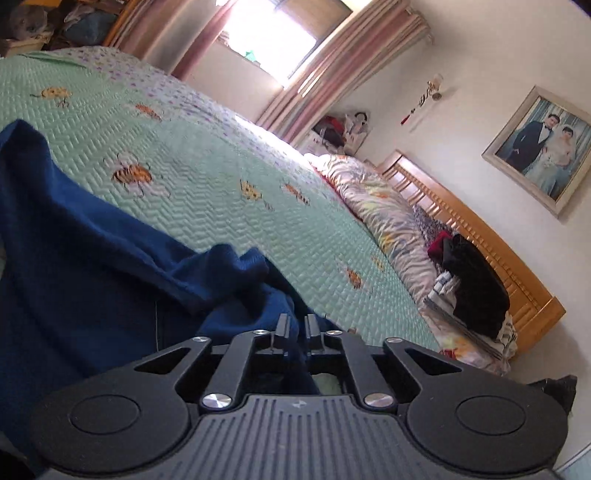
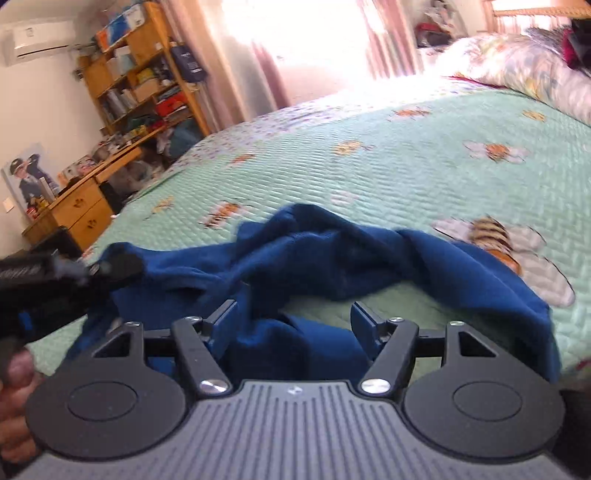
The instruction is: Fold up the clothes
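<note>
Pinching a fold of the blue garment [image 1: 92, 258], my left gripper [image 1: 297, 326] stands nearly shut on it, lower centre; my right gripper [image 2: 293, 319] gapes, straddling soft, light cloth heaped on the green bedspread [image 2: 369, 166]; I'd grab a hem, but edges hide among folds

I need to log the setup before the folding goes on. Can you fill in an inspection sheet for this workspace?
Surface: green quilted bedspread with a bee print, bare beyond the garment.
Job's things: blue garment, crumpled, not folded.
Clutter: rumpled floral duvet and dark clothes pile by the headboard.
Grippers: left gripper nearly closed, blue fabric between its fingers; right gripper open, fabric bunched between its fingers.
Cables: nothing seen.
Surroundings: curtained window, framed portrait, wooden desk with crowded shelves.
</note>
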### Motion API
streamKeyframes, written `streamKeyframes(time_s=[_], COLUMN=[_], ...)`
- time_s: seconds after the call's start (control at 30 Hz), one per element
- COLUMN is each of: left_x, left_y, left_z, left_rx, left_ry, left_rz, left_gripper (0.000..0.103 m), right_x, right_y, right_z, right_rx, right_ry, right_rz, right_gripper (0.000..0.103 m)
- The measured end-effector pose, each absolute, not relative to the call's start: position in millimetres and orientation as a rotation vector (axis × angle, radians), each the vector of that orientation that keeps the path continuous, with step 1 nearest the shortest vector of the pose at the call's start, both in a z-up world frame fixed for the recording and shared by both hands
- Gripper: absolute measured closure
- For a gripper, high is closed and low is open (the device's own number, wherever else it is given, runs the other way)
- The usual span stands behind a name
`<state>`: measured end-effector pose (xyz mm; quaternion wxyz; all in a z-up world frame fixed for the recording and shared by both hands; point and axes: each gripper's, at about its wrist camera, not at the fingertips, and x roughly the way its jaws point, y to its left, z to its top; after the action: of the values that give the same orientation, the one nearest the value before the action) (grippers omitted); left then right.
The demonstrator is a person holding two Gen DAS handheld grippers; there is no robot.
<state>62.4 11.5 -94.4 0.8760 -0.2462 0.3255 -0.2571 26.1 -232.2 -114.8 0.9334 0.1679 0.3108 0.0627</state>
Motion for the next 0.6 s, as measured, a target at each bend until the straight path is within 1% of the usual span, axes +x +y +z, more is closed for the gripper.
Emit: streamKeyframes(time_s=[0.07,0.1,0.13,0.17,0.2,0.27,0.3,0.33,0.37,0.4,0.43,0.47,0.53,0.6], left_x=[67,70,74,79,83,92,95,98,101,102,103,102,98,93], left_y=[-4,-12,-21,-29,-34,-44,-46,-46,-46,-43,-40,-37,-35,-30], left_z=[-107,-113,-119,-125,-130,-139,-143,-146,-148,-149,-150,-150,-147,-142], left_rx=[-0.479,-0.460,-0.442,-0.432,-0.434,-0.448,-0.462,-0.481,-0.504,-0.529,-0.556,-0.567,-0.578,-0.601], left_ry=[0.753,0.786,0.820,0.846,0.864,0.895,0.902,0.904,0.907,0.904,0.900,0.890,0.864,0.832], left_rz=[-0.544,-0.548,-0.545,-0.536,-0.530,-0.517,-0.503,-0.487,-0.481,-0.479,-0.477,-0.477,-0.473,-0.459], left_gripper=[0.085,0.075,0.069,0.059,0.054,0.054,0.055,0.060,0.082,0.097,0.097,0.098,0.099,0.099], right_x=[25,24,22,21,23,27,29,30,30,30,31,31,31,30], right_y=[-242,-247,-249,-248,-245,-237,-232,-227,-223,-218,-219,-220,-224,-227], right_z=[-127,-133,-137,-137,-140,-146,-148,-150,-153,-157,-160,-161,-160,-159], right_rx=[0.366,0.382,0.392,0.385,0.358,0.286,0.241,0.195,0.163,0.135,0.134,0.148,0.160,0.201], right_ry=[0.677,0.700,0.713,0.721,0.726,0.729,0.728,0.727,0.723,0.717,0.722,0.725,0.717,0.718], right_rz=[0.093,0.082,0.087,0.093,0.097,0.100,0.099,0.098,0.096,0.097,0.103,0.113,0.117,0.121], right_gripper=[0.035,0.035,0.035,0.035,0.035,0.035,0.035,0.036,0.038,0.048,0.060,0.064,0.077,0.084])
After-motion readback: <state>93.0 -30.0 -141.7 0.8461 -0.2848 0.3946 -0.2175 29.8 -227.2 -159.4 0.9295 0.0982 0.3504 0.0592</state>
